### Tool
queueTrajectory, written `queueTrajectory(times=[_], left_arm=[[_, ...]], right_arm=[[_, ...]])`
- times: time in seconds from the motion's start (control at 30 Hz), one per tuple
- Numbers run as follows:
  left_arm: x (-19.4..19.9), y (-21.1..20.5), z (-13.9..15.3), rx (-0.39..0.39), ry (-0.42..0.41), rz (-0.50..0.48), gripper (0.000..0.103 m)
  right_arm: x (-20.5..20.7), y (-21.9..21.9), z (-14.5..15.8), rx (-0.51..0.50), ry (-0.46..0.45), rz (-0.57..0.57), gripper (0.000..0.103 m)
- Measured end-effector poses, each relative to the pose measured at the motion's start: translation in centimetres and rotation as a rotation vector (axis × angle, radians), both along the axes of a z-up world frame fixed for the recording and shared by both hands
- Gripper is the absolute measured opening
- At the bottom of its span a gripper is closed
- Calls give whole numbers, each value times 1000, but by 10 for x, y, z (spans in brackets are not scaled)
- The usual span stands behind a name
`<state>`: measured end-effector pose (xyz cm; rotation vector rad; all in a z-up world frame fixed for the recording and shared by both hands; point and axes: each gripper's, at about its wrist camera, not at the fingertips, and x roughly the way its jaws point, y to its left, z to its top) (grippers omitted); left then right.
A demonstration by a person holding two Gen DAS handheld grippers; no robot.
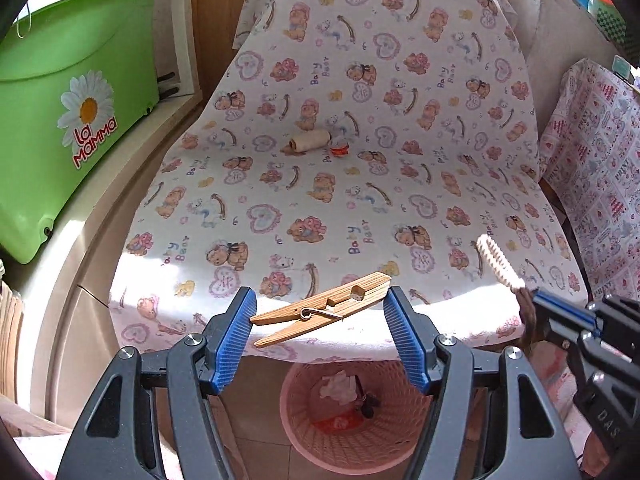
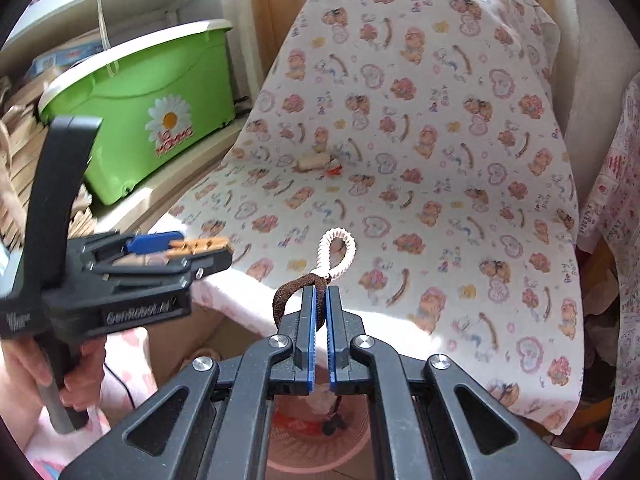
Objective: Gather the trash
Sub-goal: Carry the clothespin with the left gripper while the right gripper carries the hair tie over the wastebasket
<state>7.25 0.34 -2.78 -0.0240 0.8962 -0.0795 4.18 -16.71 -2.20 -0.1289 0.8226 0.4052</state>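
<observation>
over a chair draped in bear-print cloth (image 1: 360, 184): left gripper (image 1: 322, 312) clamped end to end on a wooden clothespin (image 1: 324, 309), held lengthwise between the blue pads, just above the seat's front edge. right gripper (image 2: 321, 296) pinched together on a brown hair tie (image 2: 296, 288) knotted to a pale coiled hair tie (image 2: 338, 252), loop jutting up past the fingertips. directly below, on the floor: pink woven basket (image 1: 296, 412) holding crumpled paper, an orange wrapper and a dark scrap, contents plain from the left wrist only, mostly hidden behind the fingers from the right. seen from the right wrist alone: a hand (image 2: 80, 376) wrapped around the left gripper's handle. farther back on the seat, untouched: a cream spool (image 1: 310, 141) beside a small orange-and-white piece (image 1: 339, 147). to the left, a green tub (image 1: 76, 108) with a daisy sticker.
</observation>
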Motion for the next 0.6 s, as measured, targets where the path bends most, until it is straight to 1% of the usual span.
queueTrajectory(times=[0.03,0.1,0.17,0.27,0.33,0.4,0.47,0.53,0.57,0.6], left_arm=[[1,1,-1,3,8,1,64],[0,3,-4,-14,34,-14,64],[-3,4,-14,-25,92,-46,64],[-9,3,-32,-22,151,-47,64],[-9,-2,-39,-40,192,-71,64],[-6,-10,-43,-29,219,-88,64],[-4,-15,-51,-4,241,-96,64],[-4,-16,-59,4,269,-95,64],[-3,-15,-65,-5,290,-98,64],[-2,-14,-69,-17,309,-93,64]], right_arm=[[-2,2,-4,-15,7,6,5],[-7,6,-11,-34,26,16,5],[-13,7,-15,-35,55,30,5],[-20,7,-23,-32,98,43,5],[-21,11,-33,-67,131,57,5],[-18,15,-44,-109,157,74,5],[-11,16,-59,-116,231,68,5],[-4,12,-70,-72,323,56,5],[-3,10,-74,-62,347,47,5],[-3,9,-76,-77,341,24,5]])
